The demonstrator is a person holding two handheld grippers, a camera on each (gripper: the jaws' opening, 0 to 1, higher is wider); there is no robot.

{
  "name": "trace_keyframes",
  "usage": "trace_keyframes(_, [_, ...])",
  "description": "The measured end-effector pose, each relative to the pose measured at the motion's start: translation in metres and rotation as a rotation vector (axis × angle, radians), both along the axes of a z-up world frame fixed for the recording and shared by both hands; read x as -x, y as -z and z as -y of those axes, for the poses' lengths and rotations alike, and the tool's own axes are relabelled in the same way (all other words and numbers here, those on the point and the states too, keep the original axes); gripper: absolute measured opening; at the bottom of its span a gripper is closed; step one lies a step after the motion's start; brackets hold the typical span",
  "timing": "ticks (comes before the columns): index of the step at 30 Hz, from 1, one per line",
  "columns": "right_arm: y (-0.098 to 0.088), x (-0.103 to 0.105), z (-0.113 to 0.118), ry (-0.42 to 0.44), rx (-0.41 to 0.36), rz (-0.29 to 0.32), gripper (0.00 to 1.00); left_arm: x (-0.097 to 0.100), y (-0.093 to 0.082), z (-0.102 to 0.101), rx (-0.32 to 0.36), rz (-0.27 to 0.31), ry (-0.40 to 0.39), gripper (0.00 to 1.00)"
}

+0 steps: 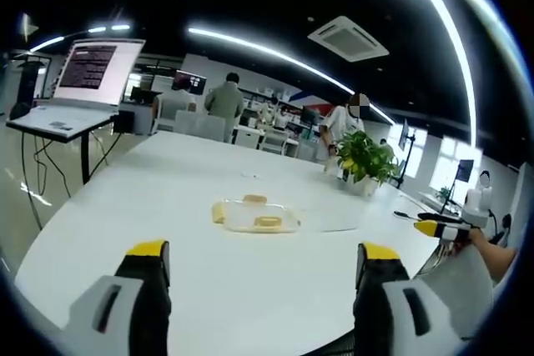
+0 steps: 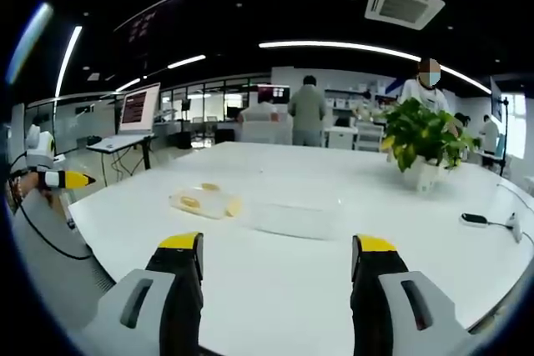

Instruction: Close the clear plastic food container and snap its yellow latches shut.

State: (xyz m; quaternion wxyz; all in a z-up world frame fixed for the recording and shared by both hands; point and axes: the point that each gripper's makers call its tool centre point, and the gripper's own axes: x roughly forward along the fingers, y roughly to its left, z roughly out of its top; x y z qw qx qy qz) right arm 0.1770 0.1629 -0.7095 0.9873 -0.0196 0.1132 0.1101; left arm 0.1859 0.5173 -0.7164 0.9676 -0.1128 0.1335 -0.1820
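Observation:
The clear plastic container (image 1: 254, 216) (image 2: 204, 203) lies in the middle of the white table, with yellow latches on its sides. A second clear piece (image 1: 329, 220) (image 2: 292, 218) lies right beside it, apart from it; which is lid and which is base I cannot tell. My left gripper (image 1: 263, 252) is open and empty, well short of the container. My right gripper (image 2: 278, 246) is also open and empty, facing the container from another side. Each gripper's yellow tip also reaches into the other view, the right gripper (image 1: 440, 228) and the left gripper (image 2: 65, 179), held by a person's hand.
A potted plant (image 1: 365, 160) (image 2: 421, 143) stands on the table beyond the container. A small black device with a cable (image 2: 474, 219) lies near the table's right edge. A laptop on a stand (image 1: 83, 81) (image 2: 138, 110) is off the table. People stand at desks behind.

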Motion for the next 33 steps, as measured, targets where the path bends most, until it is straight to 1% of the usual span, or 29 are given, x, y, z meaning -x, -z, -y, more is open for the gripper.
trace_keyframes(6, [0.0002, 0.0004, -0.0004, -0.002, -0.001, -0.001, 0.70, 0.0004, 0.0005, 0.0001, -0.001, -0.002, -0.001, 0.91])
trace_keyframes(13, [0.0009, 0.0002, -0.0005, -0.005, 0.000, -0.004, 0.70, 0.0004, 0.0016, -0.0001, -0.003, -0.006, -0.001, 0.89])
trace_keyframes(17, [0.0013, 0.0000, -0.0002, -0.005, 0.001, -0.006, 0.70, -0.0006, -0.0005, 0.0003, 0.005, 0.005, -0.001, 0.89])
trace_keyframes(24, [0.0017, -0.0007, -0.0006, -0.006, 0.000, -0.007, 0.69, -0.0016, 0.0023, 0.0003, -0.003, -0.007, 0.001, 0.88])
trace_keyframes(33, [0.0019, -0.0013, -0.0003, -0.005, -0.002, -0.007, 0.69, -0.0026, 0.0006, -0.0003, 0.007, 0.002, -0.004, 0.88])
